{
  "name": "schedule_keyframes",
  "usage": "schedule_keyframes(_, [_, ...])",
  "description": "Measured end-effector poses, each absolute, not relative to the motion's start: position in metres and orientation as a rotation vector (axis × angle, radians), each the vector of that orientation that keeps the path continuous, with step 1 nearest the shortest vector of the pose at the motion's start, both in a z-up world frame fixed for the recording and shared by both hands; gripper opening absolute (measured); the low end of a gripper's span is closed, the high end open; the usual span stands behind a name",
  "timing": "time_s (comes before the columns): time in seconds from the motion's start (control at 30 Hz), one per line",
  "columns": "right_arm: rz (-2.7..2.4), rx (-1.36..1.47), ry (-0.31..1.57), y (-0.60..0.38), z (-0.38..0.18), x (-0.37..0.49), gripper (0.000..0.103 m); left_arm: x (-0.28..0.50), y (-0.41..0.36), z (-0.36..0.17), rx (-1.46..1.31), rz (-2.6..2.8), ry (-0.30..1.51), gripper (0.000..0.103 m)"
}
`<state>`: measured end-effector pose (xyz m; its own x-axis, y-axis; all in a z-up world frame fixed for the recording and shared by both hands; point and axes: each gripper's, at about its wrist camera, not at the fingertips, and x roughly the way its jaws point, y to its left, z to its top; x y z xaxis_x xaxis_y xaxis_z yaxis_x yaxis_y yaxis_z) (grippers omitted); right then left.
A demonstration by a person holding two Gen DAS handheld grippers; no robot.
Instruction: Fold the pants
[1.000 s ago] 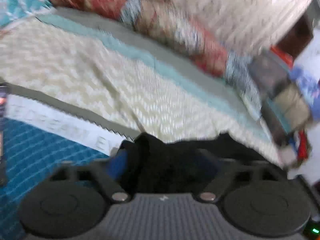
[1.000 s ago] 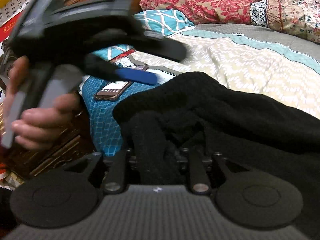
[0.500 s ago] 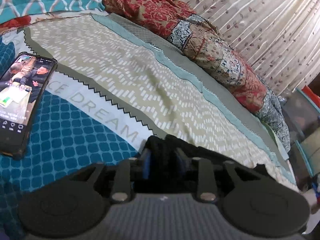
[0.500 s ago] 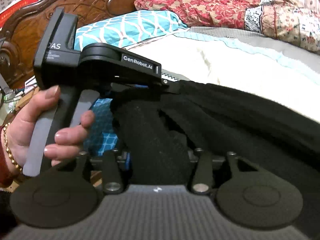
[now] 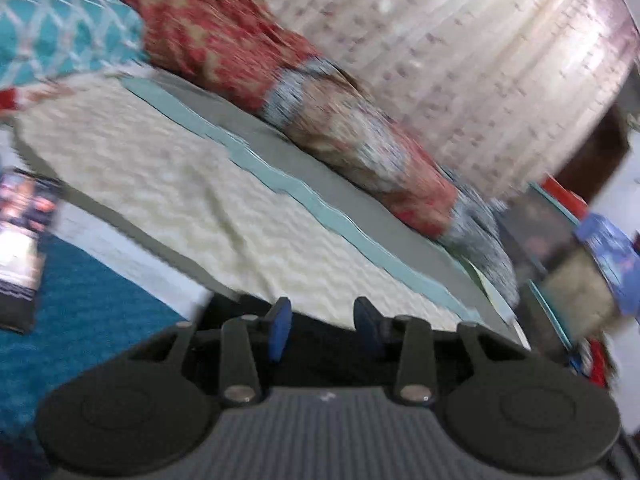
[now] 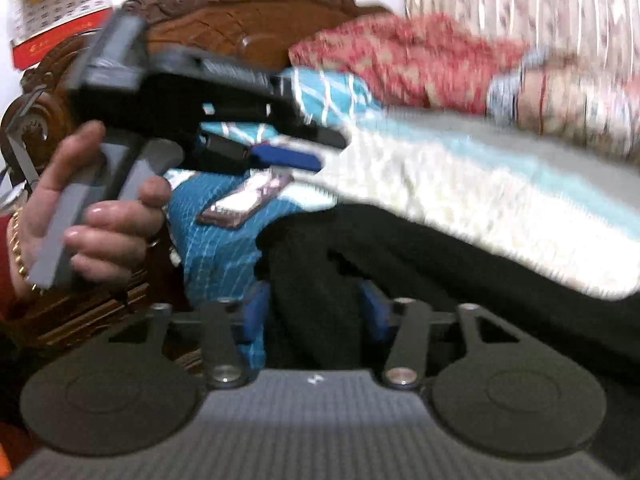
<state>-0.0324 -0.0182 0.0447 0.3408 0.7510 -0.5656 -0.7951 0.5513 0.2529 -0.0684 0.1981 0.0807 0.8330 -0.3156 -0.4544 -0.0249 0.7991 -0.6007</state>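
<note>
Black pants had been released by the left hand-held gripper, now spread; right hand-held gripper still pinched them beside the phone, one fold apparently laid

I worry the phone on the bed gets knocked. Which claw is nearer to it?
Left. The left claw hangs just above the phone; the right claw sits lower, around the pants.

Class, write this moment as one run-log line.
Fold pants | left gripper: open, empty, in air | right gripper: pads flank black pants fold, grip unclear | phone: on blue cover
</note>
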Motion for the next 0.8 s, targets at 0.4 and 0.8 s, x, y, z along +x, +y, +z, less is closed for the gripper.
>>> schedule_keyframes(0.4, [0.955,0.027,0.701,-0.063,0.059,-0.018,0.045,-0.04,0.171,0.072,-0.57,-0.151,0.642,0.034])
schedule_keyframes(0.8, [0.499,-0.096,0.673,-0.15,0.06,0.08,0.041,-0.029,0.136,0.06,-0.485,-0.199,0.709,0.034])
